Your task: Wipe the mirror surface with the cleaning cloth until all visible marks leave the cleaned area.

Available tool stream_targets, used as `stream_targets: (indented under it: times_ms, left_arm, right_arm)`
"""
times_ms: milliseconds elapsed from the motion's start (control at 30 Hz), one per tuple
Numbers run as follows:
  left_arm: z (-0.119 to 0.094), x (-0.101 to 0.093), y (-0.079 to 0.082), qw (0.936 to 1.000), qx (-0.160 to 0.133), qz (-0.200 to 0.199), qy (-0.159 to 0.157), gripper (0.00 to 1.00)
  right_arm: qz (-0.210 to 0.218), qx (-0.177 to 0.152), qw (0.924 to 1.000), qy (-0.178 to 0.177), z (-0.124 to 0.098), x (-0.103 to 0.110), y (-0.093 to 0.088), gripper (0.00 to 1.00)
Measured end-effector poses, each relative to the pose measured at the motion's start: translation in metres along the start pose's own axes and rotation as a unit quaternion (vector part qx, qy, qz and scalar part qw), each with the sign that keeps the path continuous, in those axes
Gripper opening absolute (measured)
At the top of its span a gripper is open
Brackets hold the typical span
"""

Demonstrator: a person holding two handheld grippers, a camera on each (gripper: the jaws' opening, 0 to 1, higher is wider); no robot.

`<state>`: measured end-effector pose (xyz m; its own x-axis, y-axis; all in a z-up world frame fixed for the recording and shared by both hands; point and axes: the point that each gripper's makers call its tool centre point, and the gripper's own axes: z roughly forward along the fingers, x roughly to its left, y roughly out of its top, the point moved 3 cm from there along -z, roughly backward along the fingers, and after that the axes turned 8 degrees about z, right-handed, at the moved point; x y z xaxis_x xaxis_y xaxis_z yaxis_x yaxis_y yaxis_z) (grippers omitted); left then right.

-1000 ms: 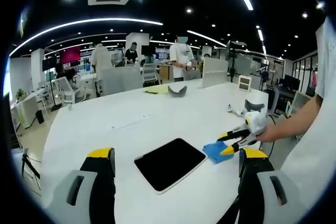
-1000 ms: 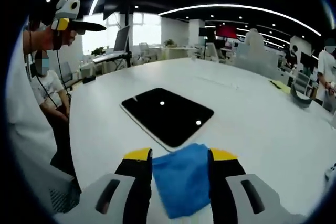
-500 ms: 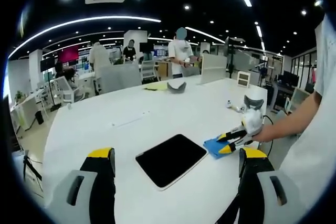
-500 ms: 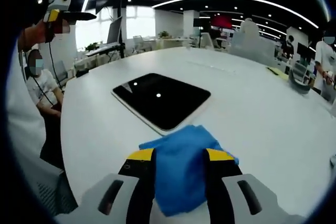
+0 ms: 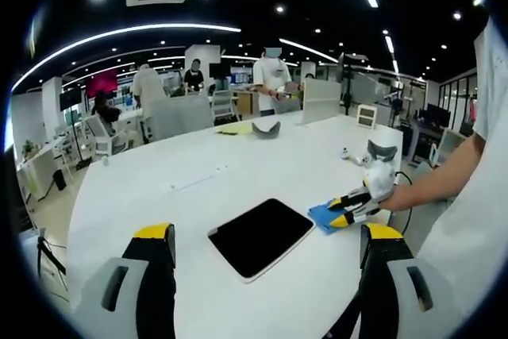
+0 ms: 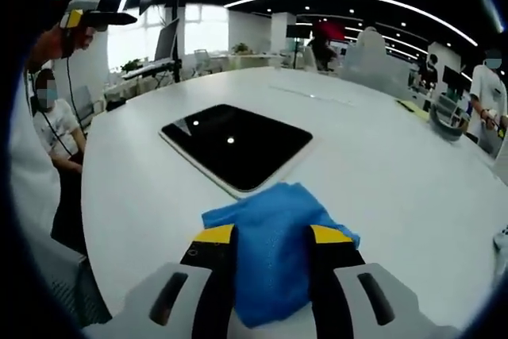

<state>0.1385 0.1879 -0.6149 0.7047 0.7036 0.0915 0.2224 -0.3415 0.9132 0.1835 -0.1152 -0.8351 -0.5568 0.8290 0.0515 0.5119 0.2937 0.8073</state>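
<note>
Left gripper view looks out along my left claw (image 5: 262, 248), its two yellow-tipped jaws standing wide apart with nothing between them, well above the white worktop (image 5: 206, 172). Going left to right across that view: empty chairs and desks at the far left, three people standing behind the far edge of the worktop, a yellow sheet (image 5: 236, 128) and a grey curved object (image 5: 266, 128) lying near that edge, then one mirror (image 5: 260, 236), a dark rounded rectangle with a pale rim, lying flat in front of me. Just beside its right corner is one blue cleaning cloth (image 5: 321, 213), and my right claw (image 5: 343, 209) comes in from the right with its jaws around the cloth, my forearm behind it. A second grey object (image 5: 382, 151) and some small white bits sit further back on the right. Right gripper view, again left to right: a seated person and a headset-wearing figure at the left edge, the same mirror (image 6: 236, 144) lying flat past my jaws with ceiling lights reflected in it as two bright dots, and the cloth (image 6: 274, 244) bunched between the two jaws of my right claw (image 6: 271, 236), which are clenched on it. The cloth's front edge lies just short of the mirror's near rim; I cannot tell whether they touch. Nothing lies between cloth and mirror.
</note>
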Motion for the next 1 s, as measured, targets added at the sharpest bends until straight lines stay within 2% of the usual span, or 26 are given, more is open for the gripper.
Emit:
stream_targets:
  times_ms: [67,267,600,733,900,1000]
  left_arm:
    - [0.000,-0.001,-0.001,1.0000,0.000,-0.001,-0.001,0.98]
    - [-0.006,0.001,-0.006,1.0000,0.001,-0.004,0.002,0.97]
    - [-0.013,0.006,-0.004,0.9999,-0.006,-0.006,0.012,0.97]
    - [-0.014,0.006,-0.004,0.9999,-0.008,-0.007,0.012,0.97]
    - [-0.015,0.004,-0.006,0.9999,-0.008,-0.007,0.011,0.97]
    - [-0.018,0.004,-0.008,0.9998,-0.010,-0.010,0.013,0.97]
  right_arm:
    - [0.011,-0.008,0.9999,0.004,0.001,-0.001,0.000,0.31]
    - [0.011,-0.016,0.9998,0.004,0.000,0.000,0.000,0.31]
    - [0.017,-0.009,0.9998,-0.002,-0.001,0.000,0.000,0.29]
    - [0.023,-0.006,0.9996,-0.015,-0.003,-0.003,-0.001,0.14]
    - [0.025,-0.006,0.9995,-0.019,-0.004,-0.003,-0.001,0.12]
    - [0.030,-0.006,0.9991,-0.029,-0.004,-0.004,-0.002,0.07]
